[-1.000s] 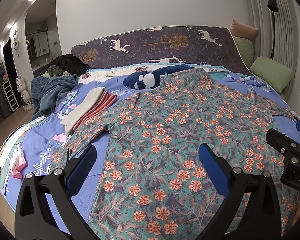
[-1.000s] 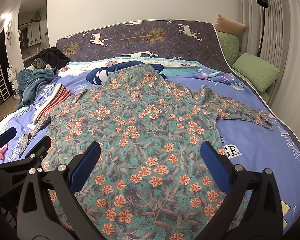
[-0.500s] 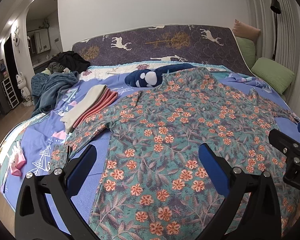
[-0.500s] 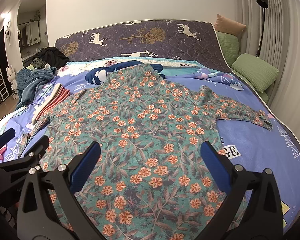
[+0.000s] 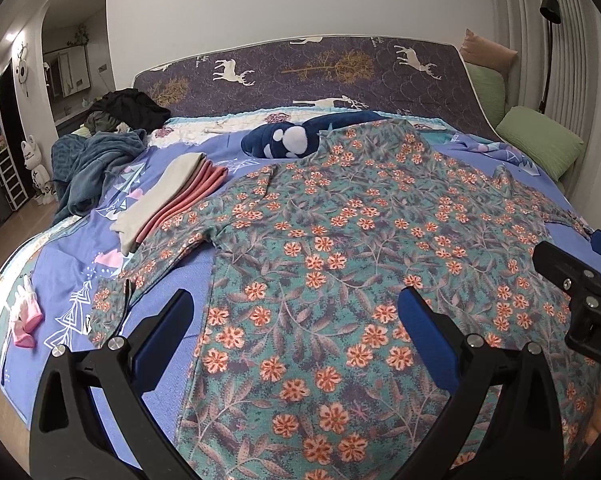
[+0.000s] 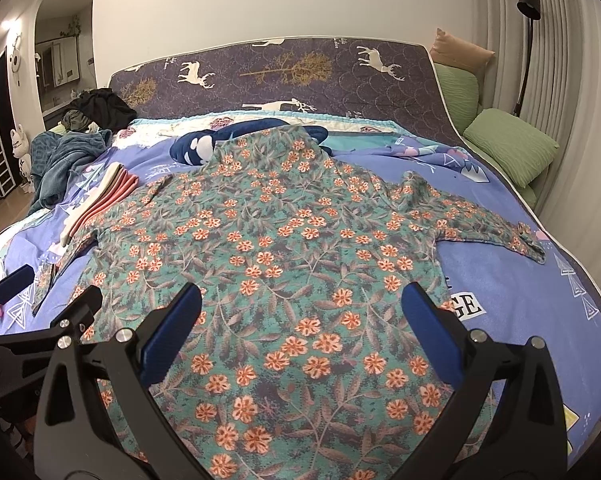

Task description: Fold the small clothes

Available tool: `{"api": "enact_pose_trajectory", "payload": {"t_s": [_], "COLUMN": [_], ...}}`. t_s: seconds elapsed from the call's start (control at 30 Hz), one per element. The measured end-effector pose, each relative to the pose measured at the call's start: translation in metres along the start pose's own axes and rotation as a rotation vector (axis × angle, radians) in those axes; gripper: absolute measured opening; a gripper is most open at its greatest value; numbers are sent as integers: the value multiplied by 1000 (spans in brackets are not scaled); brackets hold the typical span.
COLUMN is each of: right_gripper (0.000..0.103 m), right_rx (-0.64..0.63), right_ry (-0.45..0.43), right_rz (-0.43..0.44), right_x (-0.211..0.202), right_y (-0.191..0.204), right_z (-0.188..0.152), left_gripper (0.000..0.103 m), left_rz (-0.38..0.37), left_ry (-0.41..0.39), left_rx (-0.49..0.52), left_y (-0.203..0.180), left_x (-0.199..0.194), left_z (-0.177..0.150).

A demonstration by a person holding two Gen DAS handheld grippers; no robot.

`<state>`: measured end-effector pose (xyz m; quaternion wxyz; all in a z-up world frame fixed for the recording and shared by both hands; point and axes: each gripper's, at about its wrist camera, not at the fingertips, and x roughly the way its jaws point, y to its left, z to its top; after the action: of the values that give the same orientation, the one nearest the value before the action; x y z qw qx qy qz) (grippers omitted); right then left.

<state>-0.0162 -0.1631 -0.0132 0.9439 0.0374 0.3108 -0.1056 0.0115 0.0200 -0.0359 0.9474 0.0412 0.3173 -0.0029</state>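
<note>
Lying spread flat and face up across the blue bed sheet (image 6: 512, 280), floral top (image 6: 284, 240), hem nearest, collar at the far end, draped partly over a navy plush whale (image 5: 284, 142). Stretching out left sleeve (image 5: 152, 264) and right sleeve (image 6: 488, 224) to either side, right cuff slightly bunched near the bed edge. Hovering above the near hem, left gripper (image 5: 296, 332) over the garment's left side, right gripper (image 6: 300, 328) over the middle; both spread wide, holding nothing, not touching the cloth.

Sitting just left of the left sleeve, folded stack (image 5: 168, 200) of cream and pink pieces; farther left, rumpled teal blanket (image 5: 88, 160), dark clothes pile (image 5: 132, 106), and pink glove (image 5: 24, 320) near the sheet's edge. Resting at far right, green pillows (image 6: 508, 144).

Judging risks: pinching sheet together with hem, since thin fabric lies tight on the bedding; dragging the left sleeve into the folded stack and toppling it; catching the collar on the whale, leaving a crooked crease; uneven lift from two grippers set off-centre, skewing the fold.
</note>
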Motion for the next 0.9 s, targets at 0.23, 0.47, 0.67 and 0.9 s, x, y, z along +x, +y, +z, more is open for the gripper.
{"api": "enact_pose_trajectory", "payload": {"t_s": [0.23, 0.47, 0.67, 0.9], "right_gripper": [101, 101, 101, 79], "right_rx": [-20, -52, -113, -231], "right_ry": [9, 27, 40, 73], "right_rz": [-7, -11, -4, 101], "right_x": [4, 11, 18, 28], "right_y": [10, 25, 43, 82], "right_z": [0, 0, 2, 14], "left_gripper": [102, 102, 99, 81], "left_rz": [-20, -10, -6, 4], "left_ry": [16, 11, 38, 113], "left_rx": [-15, -43, -101, -256], "left_y": [8, 30, 64, 144], "left_x": [5, 7, 12, 17], "left_z": [-3, -8, -13, -38]}}
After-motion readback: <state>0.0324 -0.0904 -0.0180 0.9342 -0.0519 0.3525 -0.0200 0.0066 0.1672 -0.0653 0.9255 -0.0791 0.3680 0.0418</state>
